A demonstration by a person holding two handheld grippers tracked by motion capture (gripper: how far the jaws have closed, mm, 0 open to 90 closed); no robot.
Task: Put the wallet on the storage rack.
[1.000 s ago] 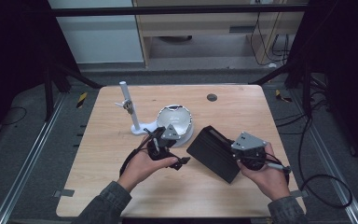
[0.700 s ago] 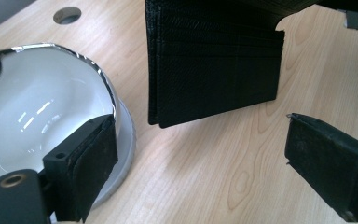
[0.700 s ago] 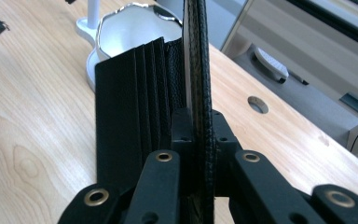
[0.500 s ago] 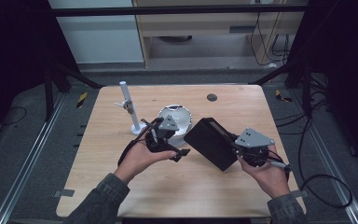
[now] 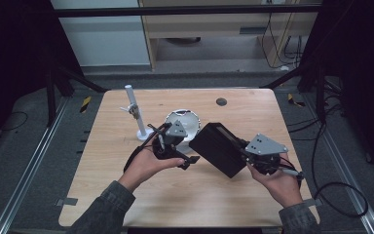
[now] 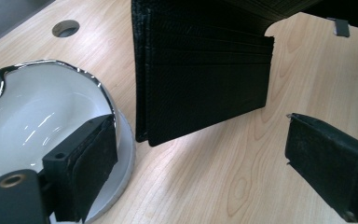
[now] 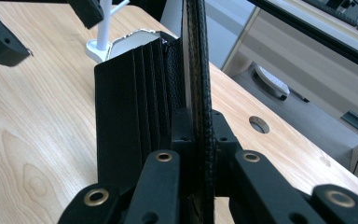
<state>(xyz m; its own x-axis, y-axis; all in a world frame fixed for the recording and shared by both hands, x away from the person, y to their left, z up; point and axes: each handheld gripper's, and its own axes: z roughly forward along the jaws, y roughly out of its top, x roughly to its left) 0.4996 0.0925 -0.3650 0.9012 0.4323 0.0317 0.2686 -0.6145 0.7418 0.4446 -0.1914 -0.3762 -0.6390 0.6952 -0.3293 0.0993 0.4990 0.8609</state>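
A black leather wallet [image 5: 220, 147] hangs open above the table, right of centre. My right gripper [image 5: 247, 154] is shut on one of its flaps [image 7: 196, 65], which stands edge-on between the jaws. The other flap, with card slots [image 7: 130, 121], spreads off to the left. My left gripper [image 5: 185, 155] is open just left of the wallet. In the left gripper view the wallet's card-slot side [image 6: 205, 79] hangs ahead of the gap between the two pads [image 6: 95, 163], touching neither.
A white bowl with a shiny rim [image 5: 187, 123] sits just behind the left gripper [image 6: 205, 158] and shows close at its left jaw [image 6: 32, 107]. A white post stand [image 5: 135, 113] with a small metal item hanging stands farther left. A round hole [image 5: 221, 102] lies at the far side of the table.
Both hands have lifted and shifted slightly away from the person. The wallet has risen with the right gripper, and the left gripper has come closer to the wallet's left edge.
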